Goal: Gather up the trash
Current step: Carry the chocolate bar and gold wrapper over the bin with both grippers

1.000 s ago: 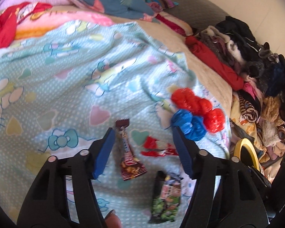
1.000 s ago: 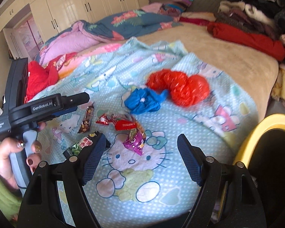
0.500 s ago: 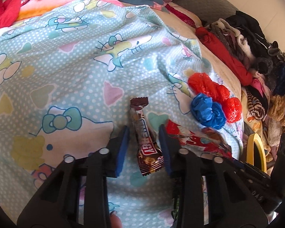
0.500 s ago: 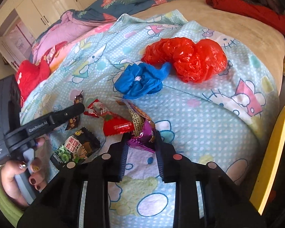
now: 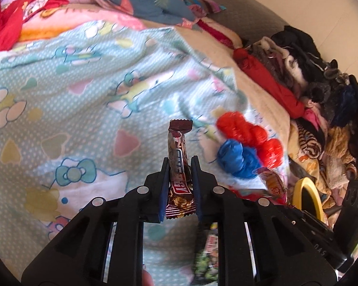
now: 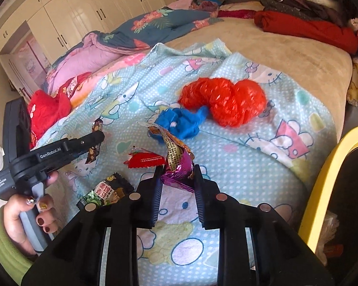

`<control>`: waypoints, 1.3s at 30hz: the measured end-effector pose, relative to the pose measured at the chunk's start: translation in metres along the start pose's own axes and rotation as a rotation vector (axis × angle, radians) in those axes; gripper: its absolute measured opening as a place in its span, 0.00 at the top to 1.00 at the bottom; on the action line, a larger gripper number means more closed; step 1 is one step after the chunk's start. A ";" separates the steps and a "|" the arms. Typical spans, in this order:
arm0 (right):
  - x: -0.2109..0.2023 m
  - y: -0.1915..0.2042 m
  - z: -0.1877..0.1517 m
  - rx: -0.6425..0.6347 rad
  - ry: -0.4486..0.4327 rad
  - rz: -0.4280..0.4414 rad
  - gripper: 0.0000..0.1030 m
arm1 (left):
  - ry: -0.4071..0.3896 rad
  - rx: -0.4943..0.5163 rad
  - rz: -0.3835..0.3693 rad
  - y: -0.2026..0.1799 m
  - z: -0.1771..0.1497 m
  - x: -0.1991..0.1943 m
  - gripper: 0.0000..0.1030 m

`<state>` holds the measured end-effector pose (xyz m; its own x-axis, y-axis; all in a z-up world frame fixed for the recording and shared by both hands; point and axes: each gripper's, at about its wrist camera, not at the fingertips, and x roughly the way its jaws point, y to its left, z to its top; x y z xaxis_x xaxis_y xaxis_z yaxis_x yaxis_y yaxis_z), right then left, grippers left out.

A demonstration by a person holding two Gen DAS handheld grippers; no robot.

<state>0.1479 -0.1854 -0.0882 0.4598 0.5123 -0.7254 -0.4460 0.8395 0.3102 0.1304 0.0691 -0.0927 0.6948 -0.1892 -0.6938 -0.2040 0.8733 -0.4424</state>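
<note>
My left gripper [image 5: 180, 164] is closing its jaws, and its pads press on a brown candy bar wrapper [image 5: 177, 143] that stands upright, lifted off the blanket. In the right wrist view the same left gripper [image 6: 96, 138] holds the bar [image 6: 92, 153] at the left. My right gripper [image 6: 177, 169] is shut on a crumpled purple wrapper [image 6: 176, 159], raised just above the blanket. A red wrapper [image 6: 145, 160] and a green-black snack packet [image 6: 105, 193] lie on the blanket between the grippers. Further back lie a blue plastic bag [image 6: 181, 124] and a red plastic bag [image 6: 224, 100].
A yellow-rimmed bin [image 6: 331, 166] stands at the bed's right edge, low in the view. The light blue cartoon blanket [image 6: 238, 157] covers the bed. Piled clothes [image 5: 322, 95] line the right side; quilts lie at the back. A person's hand [image 6: 23, 217] holds the left gripper's handle.
Both grippers went from wide open to closed on wrappers. The left one took the brown bar and lifted it; the right one took the purple wrapper and raised it.
</note>
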 end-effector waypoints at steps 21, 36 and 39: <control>-0.054 -0.007 0.011 0.006 -0.135 0.021 0.77 | -0.053 0.080 -0.089 -0.053 0.002 -0.028 0.88; -0.089 -0.023 0.013 0.033 -0.204 0.026 0.77 | -0.072 0.141 -0.140 -0.092 -0.003 -0.044 0.88; -0.096 -0.030 0.013 0.044 -0.216 0.017 0.77 | -0.069 0.154 -0.149 -0.099 -0.006 -0.045 0.88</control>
<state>0.1277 -0.2572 -0.0198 0.6081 0.5494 -0.5730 -0.4237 0.8350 0.3510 0.1151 -0.0113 -0.0215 0.7559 -0.2945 -0.5847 0.0082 0.8973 -0.4413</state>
